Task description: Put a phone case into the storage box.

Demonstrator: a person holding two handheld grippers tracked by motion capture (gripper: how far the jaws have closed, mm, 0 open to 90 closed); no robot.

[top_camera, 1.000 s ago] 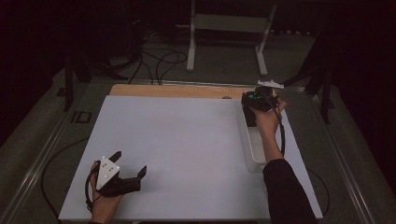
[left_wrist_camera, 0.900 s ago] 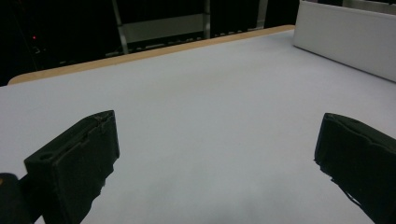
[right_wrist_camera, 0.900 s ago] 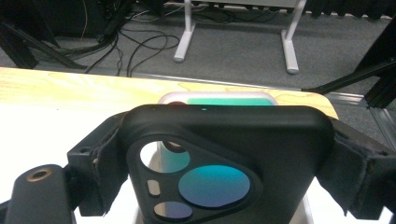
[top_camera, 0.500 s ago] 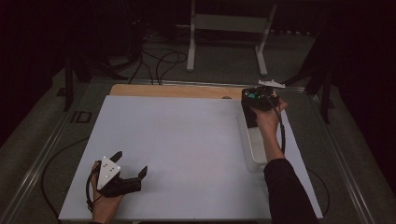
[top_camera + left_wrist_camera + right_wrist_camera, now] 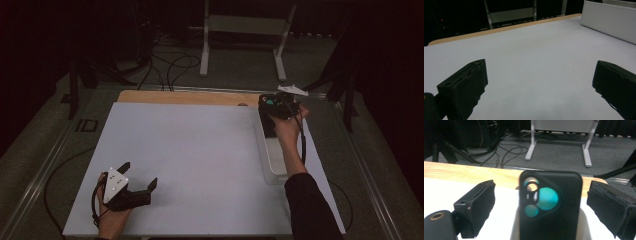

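Nothing has shifted noticeably since the earlier frames: the right gripper (image 5: 274, 106) hovers at the far end of the white tray (image 5: 272, 165) along the counter's (image 5: 200, 150) right side, jaws spread. A black phone case (image 5: 550, 205) stands upright between them, touching neither, its long axis pointing up. The left gripper (image 5: 140, 177), also spread and empty, rests well apart at the near left corner, so the right hand is nearer.

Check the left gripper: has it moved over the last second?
No. The left gripper lies at the same spot near the white table's near-left corner, jaws open.
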